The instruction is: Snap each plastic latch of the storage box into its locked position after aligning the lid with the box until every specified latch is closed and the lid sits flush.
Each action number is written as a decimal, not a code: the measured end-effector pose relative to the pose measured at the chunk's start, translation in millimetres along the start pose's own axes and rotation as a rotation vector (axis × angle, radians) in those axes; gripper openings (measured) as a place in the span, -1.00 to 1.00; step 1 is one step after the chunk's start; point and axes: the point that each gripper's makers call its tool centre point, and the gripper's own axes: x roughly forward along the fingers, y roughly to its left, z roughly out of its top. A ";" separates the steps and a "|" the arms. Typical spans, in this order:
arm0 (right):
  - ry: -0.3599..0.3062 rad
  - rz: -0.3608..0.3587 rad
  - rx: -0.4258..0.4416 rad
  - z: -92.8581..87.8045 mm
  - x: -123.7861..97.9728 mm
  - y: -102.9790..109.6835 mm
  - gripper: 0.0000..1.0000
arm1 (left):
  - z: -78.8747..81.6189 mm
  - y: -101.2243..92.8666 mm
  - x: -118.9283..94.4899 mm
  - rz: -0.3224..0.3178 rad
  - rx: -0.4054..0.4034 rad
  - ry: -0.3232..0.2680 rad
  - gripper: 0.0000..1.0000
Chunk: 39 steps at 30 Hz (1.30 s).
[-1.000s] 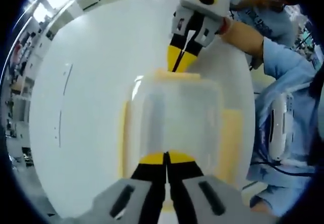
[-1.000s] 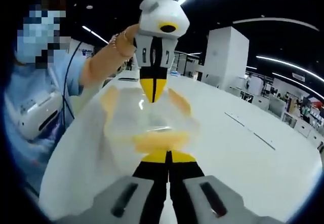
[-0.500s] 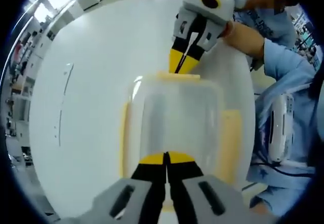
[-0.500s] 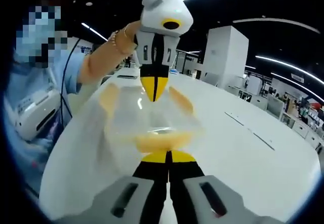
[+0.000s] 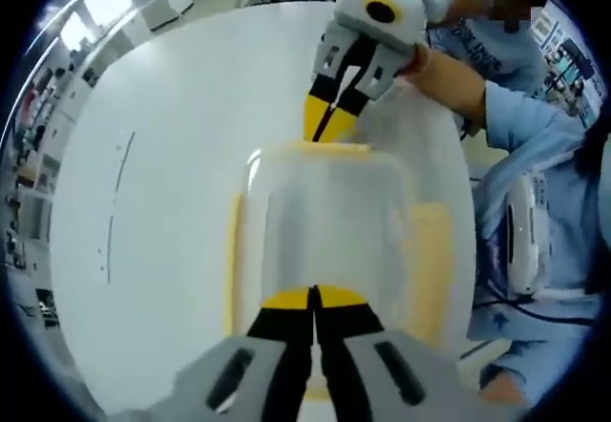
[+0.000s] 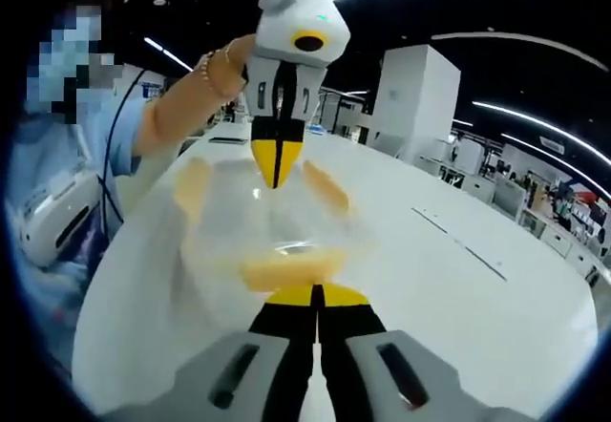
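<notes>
A clear plastic storage box [image 5: 325,221] with its lid on stands on a white round table [image 5: 162,155]. Yellow latches show on its long sides [image 5: 232,255] [image 5: 431,250] and on its far end [image 5: 332,149]. My left gripper [image 5: 313,294] is shut, its tips over the box's near end. My right gripper [image 5: 321,136] is shut too, its tips touching the far end latch. In the right gripper view the box [image 6: 267,217] lies between my right gripper [image 6: 315,292], just above the near yellow latch [image 6: 291,271], and my left gripper [image 6: 276,179], which points down at the far end.
A person in a light blue sleeve [image 5: 535,126] stands at the table's edge beside the box, with a white device [image 5: 528,236] at the waist. White table surface [image 6: 458,298] spreads wide to one side. Cabinets and desks [image 6: 420,97] stand beyond.
Both views have shifted a little with the hands. Both grippers stay shut at the two ends of the box, which has not moved.
</notes>
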 end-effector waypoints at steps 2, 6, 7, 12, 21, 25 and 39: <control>-0.010 -0.023 0.002 5.8 -5.7 -3.8 -1.00 | 0.1 1.0 0.5 0.001 0.000 -0.008 -1.00; -0.015 -0.042 -0.025 22.1 -13.4 -4.5 -1.00 | 0.1 2.1 1.1 -0.013 -0.023 -0.030 -1.00; -0.010 -0.035 -0.036 26.0 -14.4 -1.9 -1.00 | 0.1 2.4 1.1 -0.015 -0.025 -0.033 -1.00; 0.041 0.005 -0.110 41.3 -8.1 6.3 -1.00 | 0.8 1.0 1.8 -0.017 -0.022 -0.057 -1.00; 0.152 0.160 -0.255 73.6 26.6 36.8 -1.00 | 2.0 0.0 1.5 -0.012 -0.016 -0.125 -1.00; 0.242 0.224 -0.301 76.0 40.9 49.1 -1.00 | 2.0 -0.3 0.7 -0.013 -0.016 -0.162 -1.00; 0.455 0.277 -0.393 70.1 61.5 57.2 -1.00 | 2.3 2.4 -2.0 -0.052 -0.014 -0.337 -1.00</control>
